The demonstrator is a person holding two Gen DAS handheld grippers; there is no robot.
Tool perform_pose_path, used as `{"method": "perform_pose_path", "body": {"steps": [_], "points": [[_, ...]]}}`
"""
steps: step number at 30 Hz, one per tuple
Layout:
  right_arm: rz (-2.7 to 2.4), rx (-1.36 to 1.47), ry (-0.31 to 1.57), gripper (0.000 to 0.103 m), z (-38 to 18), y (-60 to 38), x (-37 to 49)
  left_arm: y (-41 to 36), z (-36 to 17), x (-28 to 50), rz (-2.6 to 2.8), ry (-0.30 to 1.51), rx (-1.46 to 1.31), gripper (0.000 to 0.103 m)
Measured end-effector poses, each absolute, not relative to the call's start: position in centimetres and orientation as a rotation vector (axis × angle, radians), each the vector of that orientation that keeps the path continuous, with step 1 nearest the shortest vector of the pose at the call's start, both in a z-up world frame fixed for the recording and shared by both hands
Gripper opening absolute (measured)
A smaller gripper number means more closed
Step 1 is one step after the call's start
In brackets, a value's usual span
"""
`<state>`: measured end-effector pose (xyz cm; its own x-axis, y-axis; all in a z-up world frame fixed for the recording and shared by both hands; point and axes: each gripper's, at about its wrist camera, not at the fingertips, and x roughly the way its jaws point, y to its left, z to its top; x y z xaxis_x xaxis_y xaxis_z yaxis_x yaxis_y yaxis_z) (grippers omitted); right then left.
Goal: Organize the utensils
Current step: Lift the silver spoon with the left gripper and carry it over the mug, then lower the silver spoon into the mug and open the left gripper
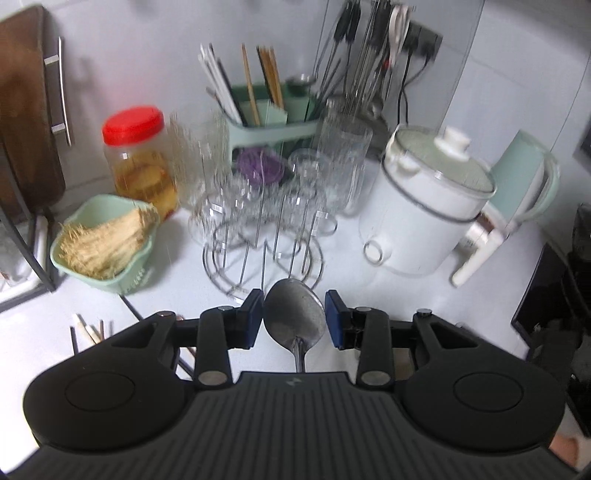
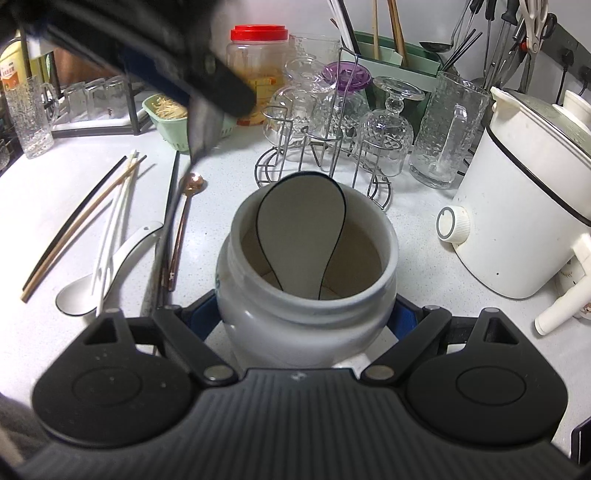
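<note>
A: What is pinched by the left gripper (image 1: 294, 319)?
B: A metal spoon (image 1: 294, 317) is clamped between its blue fingers (image 1: 251, 317), bowl forward, raised above the tabletop (image 1: 369, 295).

A: And the right gripper (image 2: 306, 317)?
B: A white jar (image 2: 306, 295) is gripped on both sides; a white spoon (image 2: 301, 229) stands inside.

A home kitchen — a white cooker (image 2: 532, 206) at three o'clock, glass cups (image 2: 384, 125) and chopsticks (image 2: 395, 26) at twelve.

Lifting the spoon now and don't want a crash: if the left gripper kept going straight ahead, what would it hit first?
Probably the wire glass rack, just beyond the spoon in the left gripper. Depth is unclear in this blurred view.
</note>
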<state>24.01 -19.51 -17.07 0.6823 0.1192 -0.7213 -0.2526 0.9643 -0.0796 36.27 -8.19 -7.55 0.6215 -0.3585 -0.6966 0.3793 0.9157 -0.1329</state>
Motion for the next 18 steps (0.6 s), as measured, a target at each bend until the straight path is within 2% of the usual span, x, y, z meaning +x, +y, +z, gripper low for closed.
{"method": "perform_pose_path", "body": {"steps": [10, 18], "points": [[0.245, -0.192, 0.787, 0.093, -17.0, -18.7, 23.8, -8.6, -1.2, 35.4, -0.461, 0.653, 0.009, 0.041], [0.262, -0.198, 0.785, 0.093, -17.0, -18.4, 23.7, -10.4, -1.1, 35.8, -0.501, 0.623, 0.014, 0.041]]}}
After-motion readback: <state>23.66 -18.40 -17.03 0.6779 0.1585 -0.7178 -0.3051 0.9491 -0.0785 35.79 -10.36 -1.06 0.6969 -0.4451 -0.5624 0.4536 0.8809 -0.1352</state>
